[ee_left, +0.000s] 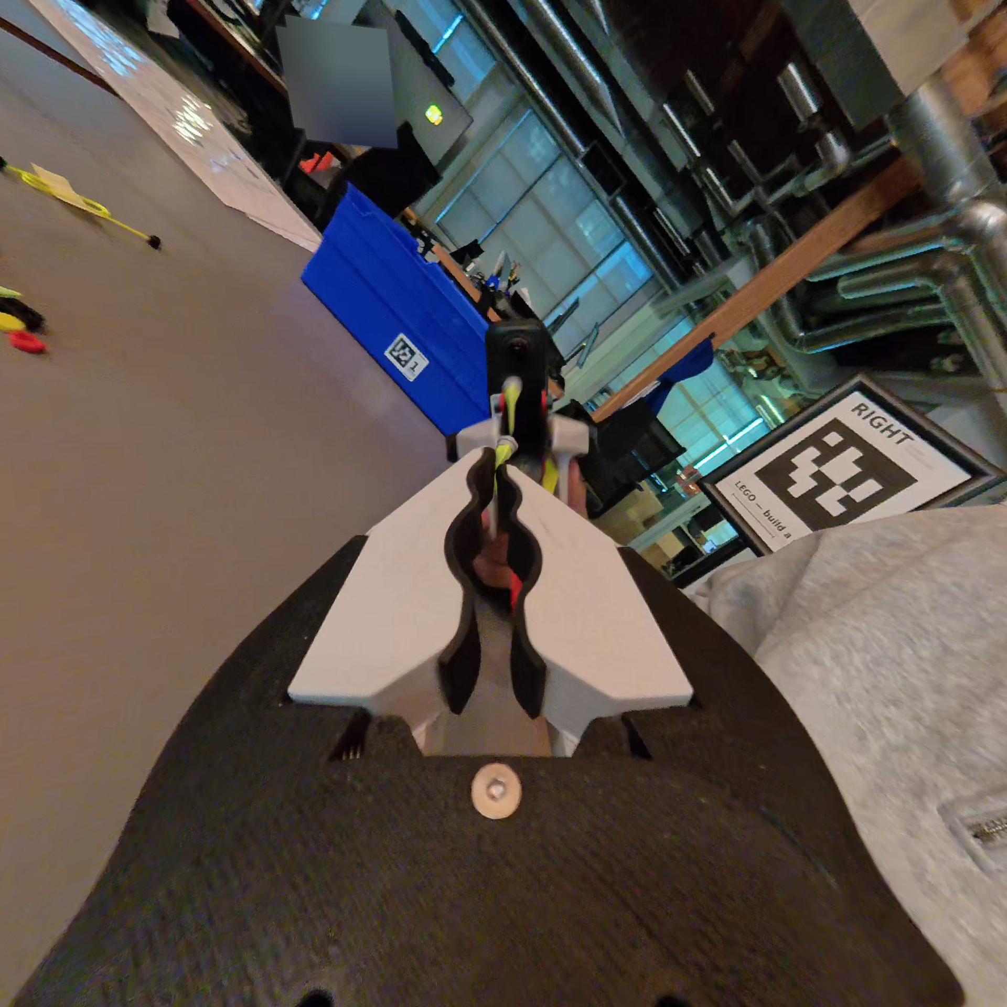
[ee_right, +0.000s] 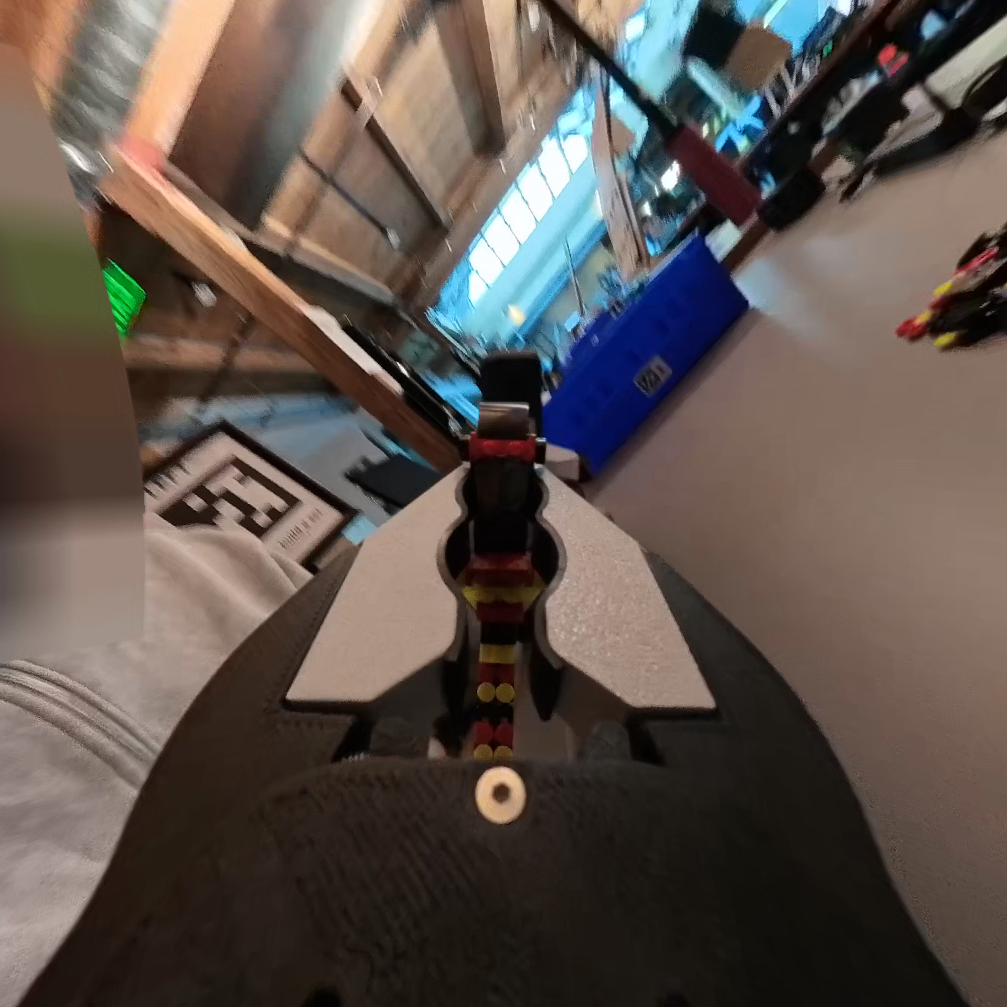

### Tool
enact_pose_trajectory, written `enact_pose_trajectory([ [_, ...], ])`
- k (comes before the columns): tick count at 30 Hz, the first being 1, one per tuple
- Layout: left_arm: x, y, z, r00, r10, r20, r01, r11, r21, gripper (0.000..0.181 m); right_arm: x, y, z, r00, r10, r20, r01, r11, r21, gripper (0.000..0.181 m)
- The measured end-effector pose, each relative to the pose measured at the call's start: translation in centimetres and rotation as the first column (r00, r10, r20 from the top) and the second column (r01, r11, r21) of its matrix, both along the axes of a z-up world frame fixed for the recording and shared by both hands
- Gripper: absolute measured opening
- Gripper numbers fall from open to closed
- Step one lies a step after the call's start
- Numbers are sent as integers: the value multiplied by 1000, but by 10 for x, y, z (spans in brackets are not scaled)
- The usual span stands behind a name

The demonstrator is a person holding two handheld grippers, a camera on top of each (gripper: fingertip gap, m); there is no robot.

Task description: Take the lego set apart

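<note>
Both grippers are held up above the table and face each other tip to tip. My right gripper is shut on a long black, red and yellow lego assembly that runs back between its fingers. My left gripper is shut on a thin yellow-green and white lego piece at its tip. That piece reaches toward the right gripper, seen just beyond. In the right wrist view the left gripper is a blurred dark shape just past the assembly's red end. How the thin piece joins the assembly is hidden.
A blue bin stands on the grey table behind the grippers. Loose lego lies on the table: a yellow rod, red and yellow bits, a black-red-yellow chunk. A framed marker sign and a grey sleeve are close by.
</note>
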State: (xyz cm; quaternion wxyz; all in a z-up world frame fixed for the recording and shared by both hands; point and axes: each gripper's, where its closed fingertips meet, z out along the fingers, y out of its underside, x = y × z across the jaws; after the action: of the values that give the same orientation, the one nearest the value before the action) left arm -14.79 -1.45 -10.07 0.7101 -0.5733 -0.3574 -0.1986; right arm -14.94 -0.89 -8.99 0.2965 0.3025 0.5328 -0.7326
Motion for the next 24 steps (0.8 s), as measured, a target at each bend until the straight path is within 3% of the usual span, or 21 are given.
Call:
enact_pose_trajectory([
  [2, -2, -7, 9, 1000, 2, -1, -2, 998, 57, 0, -13, 13, 0, 998, -46, 41, 46, 999, -13, 14],
  [5, -5, -12, 10, 1000, 21, -2, -21, 998, 62, 0, -12, 11, -7, 996, -70, -54, 75, 992, 105, 14],
  [11, -6, -12, 8, 1000, 16, 14, -17, 995, 94, 0, -1, -2, -11, 998, -21, -56, 27, 994, 106, 14],
  [16, -7, -13, 8, 1000, 24, 5, -25, 995, 92, 0, -10, 5, -12, 997, -70, -42, 74, 992, 105, 14],
  [24, -12, -11, -10, 995, 84, -62, -88, 994, -64, 0, -41, 17, -53, 959, -284, -19, 269, 886, 377, 17],
])
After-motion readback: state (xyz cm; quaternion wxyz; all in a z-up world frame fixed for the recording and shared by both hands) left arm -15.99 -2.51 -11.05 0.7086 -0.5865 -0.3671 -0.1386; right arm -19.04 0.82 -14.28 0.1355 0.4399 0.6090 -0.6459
